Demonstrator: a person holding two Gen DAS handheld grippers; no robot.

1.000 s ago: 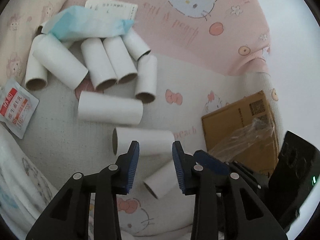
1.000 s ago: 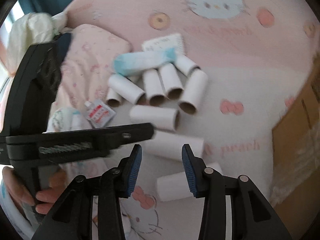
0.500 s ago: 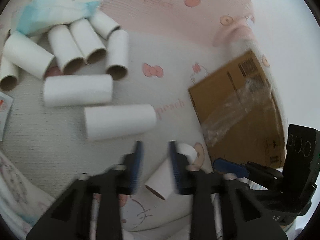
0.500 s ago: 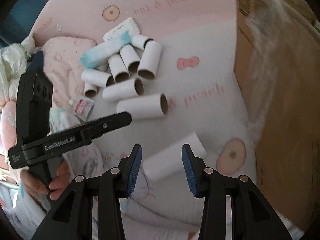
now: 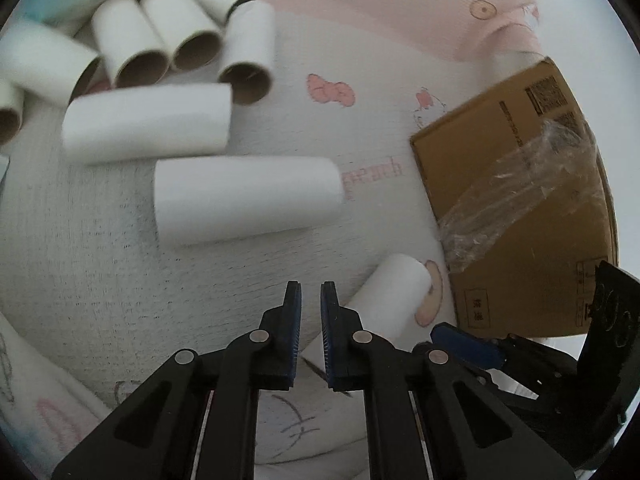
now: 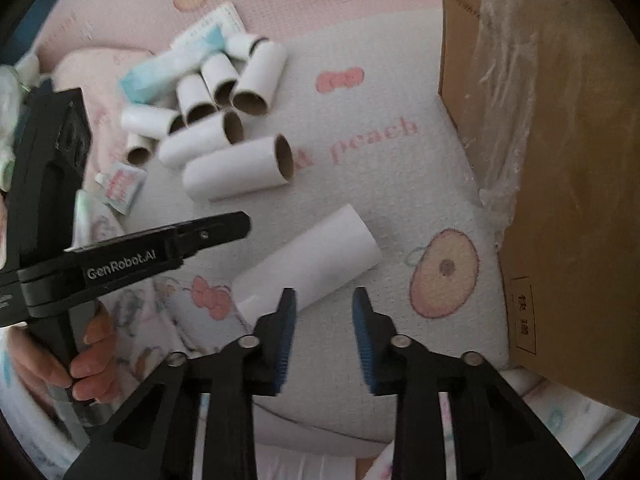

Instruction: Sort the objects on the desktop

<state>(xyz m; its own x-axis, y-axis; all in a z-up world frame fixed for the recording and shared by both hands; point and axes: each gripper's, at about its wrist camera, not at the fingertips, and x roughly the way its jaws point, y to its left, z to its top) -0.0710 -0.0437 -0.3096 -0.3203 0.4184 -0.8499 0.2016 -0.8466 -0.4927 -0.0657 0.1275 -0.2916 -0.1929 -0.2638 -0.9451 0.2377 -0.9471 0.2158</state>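
Several white cardboard tubes lie on a pink and white cartoon-print cloth (image 5: 360, 60). A loose tube (image 6: 308, 260) lies just ahead of my right gripper (image 6: 324, 300), which is open and empty above it. The same tube (image 5: 384, 300) lies just right of my left gripper (image 5: 311, 300), whose jaws are nearly closed with a narrow gap and hold nothing. Another tube (image 5: 244, 200) lies ahead of the left gripper. A pile of tubes (image 6: 216, 92) sits further back.
A brown cardboard box (image 5: 520, 184) with crumpled clear tape stands at the right, also in the right wrist view (image 6: 560, 160). A light blue packet (image 6: 168, 68) and a red and white sachet (image 6: 122, 184) lie by the tube pile.
My left gripper's jaws have closed from wide open to a narrow gap and it moved right. My right gripper swung toward the box and down over the loose tube.
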